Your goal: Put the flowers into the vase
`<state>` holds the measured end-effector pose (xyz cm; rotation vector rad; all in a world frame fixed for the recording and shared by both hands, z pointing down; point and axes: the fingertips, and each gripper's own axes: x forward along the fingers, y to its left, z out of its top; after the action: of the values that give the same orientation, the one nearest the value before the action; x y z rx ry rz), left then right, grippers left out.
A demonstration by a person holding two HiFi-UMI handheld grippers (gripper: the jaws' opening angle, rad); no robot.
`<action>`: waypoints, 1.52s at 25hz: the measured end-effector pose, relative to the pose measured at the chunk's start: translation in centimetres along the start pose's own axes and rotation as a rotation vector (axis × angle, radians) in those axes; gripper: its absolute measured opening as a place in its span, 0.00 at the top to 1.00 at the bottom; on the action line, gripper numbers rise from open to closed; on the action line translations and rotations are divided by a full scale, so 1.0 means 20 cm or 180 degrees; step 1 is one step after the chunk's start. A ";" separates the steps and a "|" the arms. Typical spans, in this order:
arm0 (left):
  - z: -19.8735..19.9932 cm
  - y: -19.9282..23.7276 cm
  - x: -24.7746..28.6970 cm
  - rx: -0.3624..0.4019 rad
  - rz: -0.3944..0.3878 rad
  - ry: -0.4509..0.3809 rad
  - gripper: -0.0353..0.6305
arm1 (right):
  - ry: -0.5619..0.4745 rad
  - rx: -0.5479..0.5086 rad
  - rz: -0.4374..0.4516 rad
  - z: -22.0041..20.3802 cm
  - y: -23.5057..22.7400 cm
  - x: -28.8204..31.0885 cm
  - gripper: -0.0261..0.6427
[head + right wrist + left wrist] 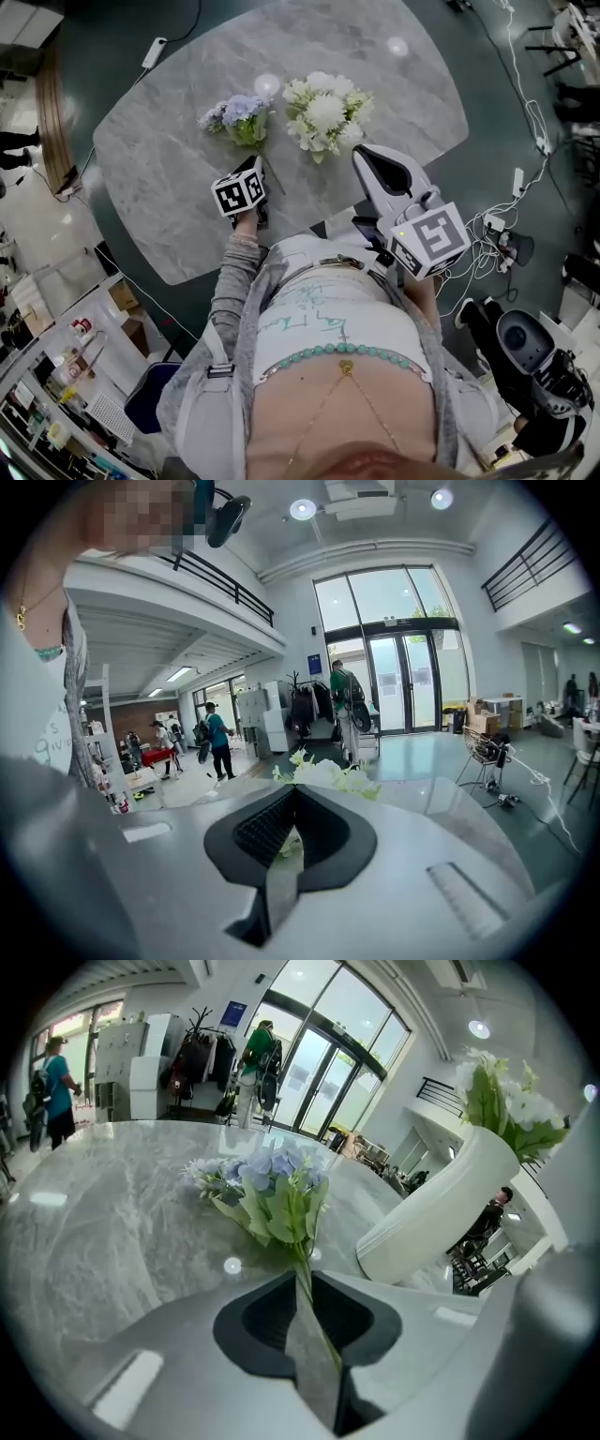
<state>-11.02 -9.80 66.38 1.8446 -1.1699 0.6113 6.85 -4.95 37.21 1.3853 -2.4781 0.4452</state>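
A pale grey, marble-patterned desk (159, 178) with rounded corners carries the task's things. The left gripper (302, 1277) is clamped on the thin green stem (317, 1335) of a small bunch of pale blue flowers (272, 1180) with broad green leaves. The stem runs down the slot between the closed jaws. The blooms stand out past the tips, low over the desk; whether they touch it I cannot tell.

In the head view this bunch sits to the left of a fuller bunch of white flowers (323, 112), near it but apart.

In the left gripper view a tall, smooth white vase (441, 1204) stands on the desk to the right of the blue bunch. Its base rests on the marble and the white flowers rise from its mouth. In the head view the vase is hidden under those blooms.

The right gripper (294, 794) has its jaws together. A fleck of white and green shows in the slot between them; I cannot tell whether it is pinched there or only seen through the gap. The tops of the white flowers show just beyond its tips, and in the head view its tip is just beside the right edge of that bunch.

Around the desk lies a dark floor (487, 103), with white cables (497, 234) trailing across it on the right. Tall glass doors (403, 667) stand beyond, and a person in a teal top (56, 1087) is across the room.
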 end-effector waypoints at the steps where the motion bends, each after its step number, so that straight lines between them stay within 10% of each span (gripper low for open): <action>1: 0.00 0.01 0.02 -0.0038 -0.0011 0.0014 0.84 | 0.0007 0.0014 -0.0026 -0.01 -0.01 -0.01 0.92; 22: -0.02 0.00 0.25 0.0099 0.0237 0.0434 0.72 | 0.0022 0.0210 -0.0405 -0.08 -0.20 -0.13 0.92; 38: -0.05 0.04 0.25 0.0276 0.0450 0.0627 0.88 | 0.0023 0.0299 -0.0517 -0.12 -0.27 -0.20 0.92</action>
<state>-9.49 -11.54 70.95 1.7379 -1.1634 0.9155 13.81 -3.59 38.56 1.6033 -2.3425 0.5354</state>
